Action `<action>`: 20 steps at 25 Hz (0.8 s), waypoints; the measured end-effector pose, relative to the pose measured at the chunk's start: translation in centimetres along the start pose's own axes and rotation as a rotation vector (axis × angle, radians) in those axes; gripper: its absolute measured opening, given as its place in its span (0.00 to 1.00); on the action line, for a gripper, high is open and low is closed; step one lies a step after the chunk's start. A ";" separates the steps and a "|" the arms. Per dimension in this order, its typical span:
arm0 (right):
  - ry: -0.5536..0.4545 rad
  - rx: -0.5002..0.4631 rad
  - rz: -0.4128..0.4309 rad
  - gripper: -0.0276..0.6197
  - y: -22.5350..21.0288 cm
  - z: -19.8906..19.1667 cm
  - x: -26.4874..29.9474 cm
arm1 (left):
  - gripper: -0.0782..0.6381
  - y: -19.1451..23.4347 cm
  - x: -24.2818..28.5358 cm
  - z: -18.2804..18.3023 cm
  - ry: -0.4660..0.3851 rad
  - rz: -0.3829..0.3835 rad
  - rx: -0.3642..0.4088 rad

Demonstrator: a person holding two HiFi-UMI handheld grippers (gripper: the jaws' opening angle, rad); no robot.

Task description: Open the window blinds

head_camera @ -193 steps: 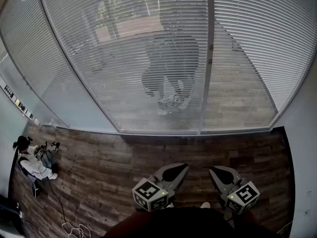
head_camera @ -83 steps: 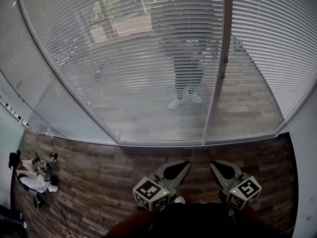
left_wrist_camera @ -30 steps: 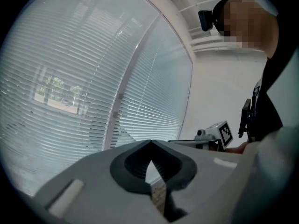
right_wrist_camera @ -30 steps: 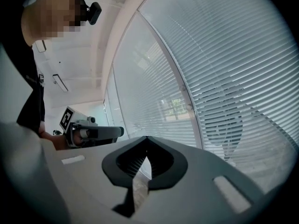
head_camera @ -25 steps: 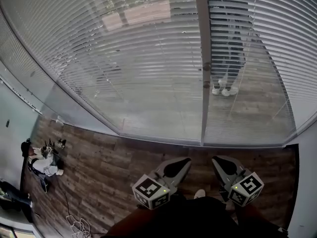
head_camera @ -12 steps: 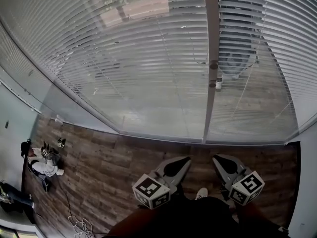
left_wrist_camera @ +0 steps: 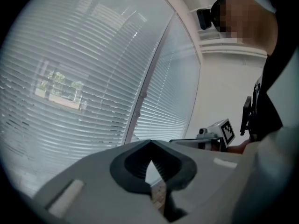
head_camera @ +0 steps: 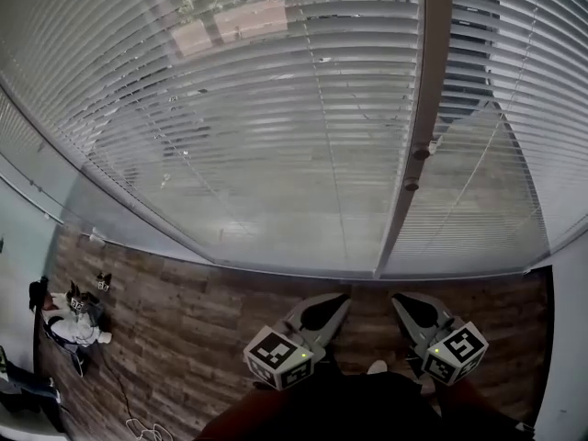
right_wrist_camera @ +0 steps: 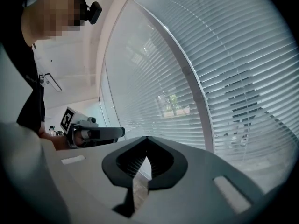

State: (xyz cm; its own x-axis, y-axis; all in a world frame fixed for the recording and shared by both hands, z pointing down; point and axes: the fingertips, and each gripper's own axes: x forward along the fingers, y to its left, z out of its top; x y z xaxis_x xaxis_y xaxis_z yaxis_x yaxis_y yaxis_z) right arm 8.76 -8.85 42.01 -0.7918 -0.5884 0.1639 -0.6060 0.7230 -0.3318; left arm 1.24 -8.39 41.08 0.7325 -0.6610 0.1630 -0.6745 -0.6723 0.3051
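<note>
Just changed: the window blinds [head_camera: 276, 108] fill more of the head view than a second ago, and the strip of wooden floor [head_camera: 184, 301] before them is narrower; the person has walked closer.
Blinds: let down over both panes, straight ahead of both tools, slats not yet opened.
Frame post [head_camera: 404, 200]: between the panes, with two small knobs [head_camera: 421, 152] on it and thin cords just beside it.
Left gripper [head_camera: 344, 298]: jaws together, nothing in them, well apart from the blinds.
Right gripper [head_camera: 397, 298]: jaws together, empty too.
Meaning: probably only the approach so far; no cord is taken yet, and a jaw must open first.
</note>
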 end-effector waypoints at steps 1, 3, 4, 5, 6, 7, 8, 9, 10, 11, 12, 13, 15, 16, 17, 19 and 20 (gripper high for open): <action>-0.002 -0.005 -0.004 0.08 0.0 0.1 1.1 | 0.11 1.1 -0.1 0.3 -0.005 -0.005 0.005; -0.005 -0.015 -0.010 0.08 0.2 0.7 3.2 | 0.11 3.1 -0.3 1.2 -0.013 -0.017 0.013; -0.005 -0.020 -0.013 0.08 0.2 1.2 4.2 | 0.11 4.1 -0.3 1.9 -0.018 -0.021 0.014; -0.005 -0.025 -0.015 0.08 0.2 1.6 5.2 | 0.11 5.0 -0.3 2.4 -0.022 -0.026 0.014; -0.005 -0.029 -0.017 0.08 0.1 1.7 6.1 | 0.11 6.0 -0.3 2.7 -0.026 -0.031 0.013; -0.006 -0.031 -0.021 0.08 -0.1 1.6 7.0 | 0.11 6.9 0.0 2.7 -0.030 -0.038 0.012; -0.008 -0.033 -0.026 0.08 -0.6 1.4 7.8 | 0.11 7.7 0.2 2.5 -0.035 -0.046 0.012; -0.011 -0.036 -0.032 0.08 -1.0 1.1 8.5 | 0.11 8.5 0.5 2.3 -0.036 -0.055 0.014; -0.016 -0.039 -0.040 0.08 -1.3 1.0 9.2 | 0.11 9.1 0.7 2.2 -0.033 -0.064 0.019; -0.022 -0.044 -0.051 0.08 -1.4 1.2 9.7 | 0.11 9.7 0.8 2.3 -0.029 -0.073 0.025; -0.028 -0.050 -0.063 0.08 -1.4 1.7 10.2 | 0.11 10.3 0.8 2.7 -0.026 -0.082 0.032; -0.032 -0.056 -0.076 0.08 -1.4 2.3 10.8 | 0.11 10.9 0.8 3.1 -0.023 -0.093 0.040; -0.038 -0.063 -0.105 0.08 -1.6 2.8 11.9 | 0.11 12.2 1.0 3.7 -0.019 -0.116 0.051; -0.041 -0.062 -0.121 0.08 -1.9 2.6 12.6 | 0.11 12.9 1.3 3.5 -0.015 -0.129 0.055; -0.047 -0.061 -0.138 0.08 -2.1 1.9 13.2 | 0.11 13.7 1.3 3.0 -0.008 -0.145 0.058; -0.067 -0.062 -0.173 0.08 -2.1 0.8 14.4 | 0.11 15.1 1.0 1.7 0.007 -0.180 0.070; -0.077 -0.066 -0.190 0.08 -2.0 0.6 14.8 | 0.11 15.6 0.8 1.5 0.012 -0.196 0.075</action>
State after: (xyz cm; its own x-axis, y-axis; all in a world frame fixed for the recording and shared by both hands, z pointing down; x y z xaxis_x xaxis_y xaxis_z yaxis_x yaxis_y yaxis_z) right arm -1.71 -19.27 44.53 -0.6564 -0.7403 0.1454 -0.7493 0.6173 -0.2398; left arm -8.84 -19.96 44.56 0.8512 -0.5114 0.1184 -0.5236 -0.8110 0.2610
